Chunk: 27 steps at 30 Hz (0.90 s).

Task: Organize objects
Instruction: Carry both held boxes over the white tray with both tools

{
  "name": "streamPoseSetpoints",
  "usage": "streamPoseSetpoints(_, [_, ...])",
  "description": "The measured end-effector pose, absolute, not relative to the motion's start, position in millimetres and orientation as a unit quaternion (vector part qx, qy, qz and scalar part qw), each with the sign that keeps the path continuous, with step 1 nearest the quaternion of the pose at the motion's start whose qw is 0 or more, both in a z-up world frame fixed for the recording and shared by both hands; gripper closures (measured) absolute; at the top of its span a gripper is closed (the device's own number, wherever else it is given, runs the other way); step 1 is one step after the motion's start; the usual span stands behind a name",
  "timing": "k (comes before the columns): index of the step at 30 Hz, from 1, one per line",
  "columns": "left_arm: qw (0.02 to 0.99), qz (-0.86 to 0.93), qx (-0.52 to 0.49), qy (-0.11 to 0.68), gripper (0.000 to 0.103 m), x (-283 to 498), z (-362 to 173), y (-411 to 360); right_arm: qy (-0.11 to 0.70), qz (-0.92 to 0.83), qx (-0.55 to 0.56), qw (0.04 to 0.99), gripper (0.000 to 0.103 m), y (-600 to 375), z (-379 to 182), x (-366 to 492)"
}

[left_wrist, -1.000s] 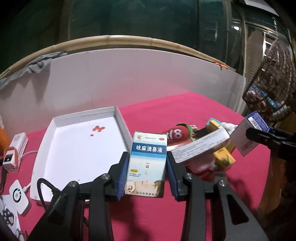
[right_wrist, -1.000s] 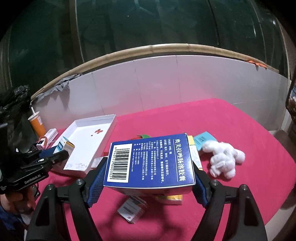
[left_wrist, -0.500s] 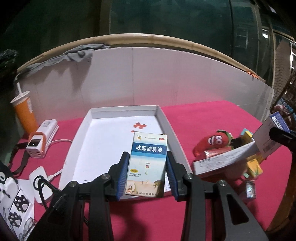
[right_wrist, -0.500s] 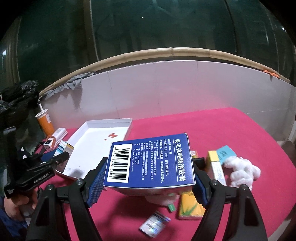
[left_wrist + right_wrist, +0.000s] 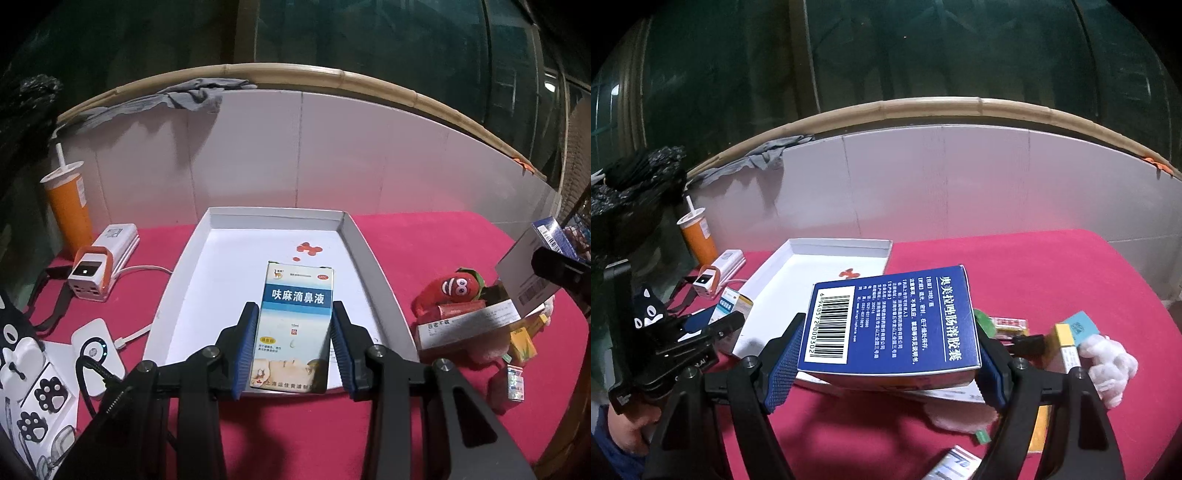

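Observation:
My left gripper (image 5: 293, 349) is shut on a small white-and-blue medicine box (image 5: 293, 325), held upright over the near end of the shallow white tray (image 5: 184, 266). My right gripper (image 5: 886, 354) is shut on a wide dark blue box (image 5: 890, 325) with a barcode, held flat above the red tablecloth to the right of the tray (image 5: 764, 273). The left gripper (image 5: 701, 332) with its small box shows at the left of the right wrist view. The blue box (image 5: 532, 266) shows at the right edge of the left wrist view.
A pile of small boxes and a red plush toy (image 5: 454, 288) lies right of the tray. A white plush (image 5: 1108, 365) sits further right. An orange cup (image 5: 68, 206), a power strip (image 5: 99, 266) and a white charger (image 5: 98, 354) stand left of the tray. A white panel (image 5: 332, 155) backs the table.
Both grippers have swung left with their boxes. The small box now hangs over the tray's near end instead of beside its right wall. The blue box has moved nearer the tray.

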<state>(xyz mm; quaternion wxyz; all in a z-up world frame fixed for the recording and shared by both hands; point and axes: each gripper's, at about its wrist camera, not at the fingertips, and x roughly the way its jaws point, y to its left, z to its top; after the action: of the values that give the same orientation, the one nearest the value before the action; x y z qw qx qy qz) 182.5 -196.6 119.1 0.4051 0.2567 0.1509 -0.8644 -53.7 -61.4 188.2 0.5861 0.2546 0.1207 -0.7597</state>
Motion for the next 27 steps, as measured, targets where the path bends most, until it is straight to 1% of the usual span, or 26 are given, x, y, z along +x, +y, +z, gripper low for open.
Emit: streamPoseSetpoints(27, [0.423,-0.855,0.255,0.16,0.065,194.6,119.6,-222.9,0.162,-0.731,0.258,0.611,0.018,-107.9,175.9,-6.0])
